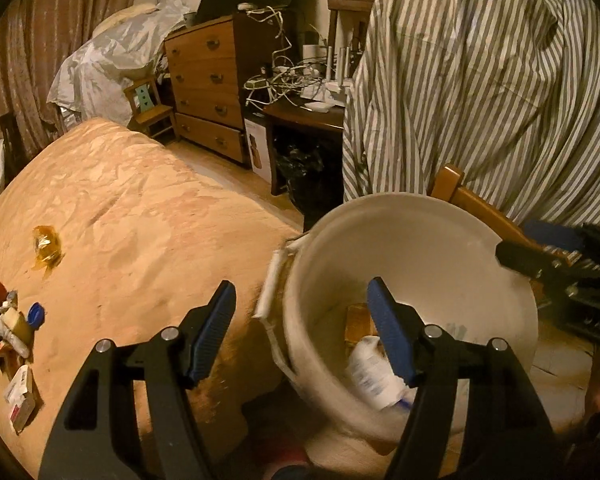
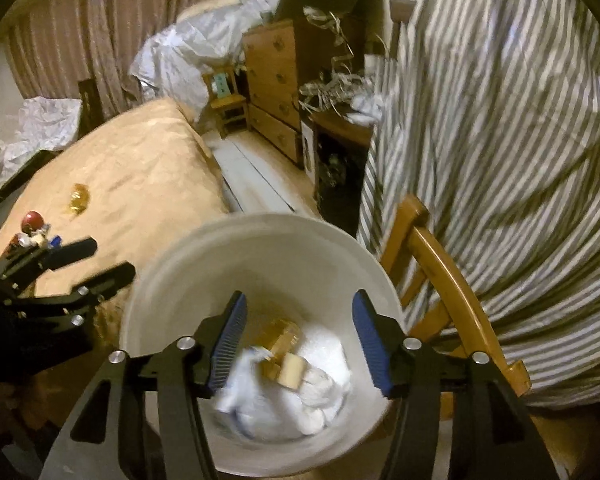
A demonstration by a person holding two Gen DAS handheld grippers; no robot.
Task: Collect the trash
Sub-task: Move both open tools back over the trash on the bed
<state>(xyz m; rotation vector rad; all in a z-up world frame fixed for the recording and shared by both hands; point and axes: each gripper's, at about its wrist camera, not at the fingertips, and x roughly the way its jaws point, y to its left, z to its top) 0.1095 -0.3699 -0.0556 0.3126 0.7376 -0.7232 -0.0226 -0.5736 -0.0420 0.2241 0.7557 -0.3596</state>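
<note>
Both grippers hang over the white bucket (image 2: 260, 248) that stands beside the bed (image 1: 132, 216), in front of a wooden chair (image 2: 440, 264) draped with a striped cloth (image 2: 500, 140). The right gripper (image 2: 298, 342) has its blue pads well apart with nothing between them; it looks straight down at the trash in the bucket: a crumpled white bag (image 2: 268, 396), a small tan block (image 2: 290, 370) and a yellowish wrapper (image 2: 282, 332). The left gripper (image 1: 304, 328) is likewise half open and empty, one finger over the bucket's rim, the other over the bedcover.

More trash waits on the bed. An amber wrapper (image 1: 47, 246) lies alone further up the cover. Near the edge sits a heap (image 1: 4, 320) with a red round thing, a blue cap (image 1: 36, 314) and twisted paper, and just beside it a small carton (image 1: 20, 396).

I judge all of it light. The wrapper is thin, crinkly and probably slick, so a pinch across its bunched middle should hold better than a grab at an edge. The cap is stiff and small; it could skid on the soft cover, so closing across its width from above seems safest. The carton is flat and will crush a little, best taken across its narrow sides. Nothing looks fragile.
</note>
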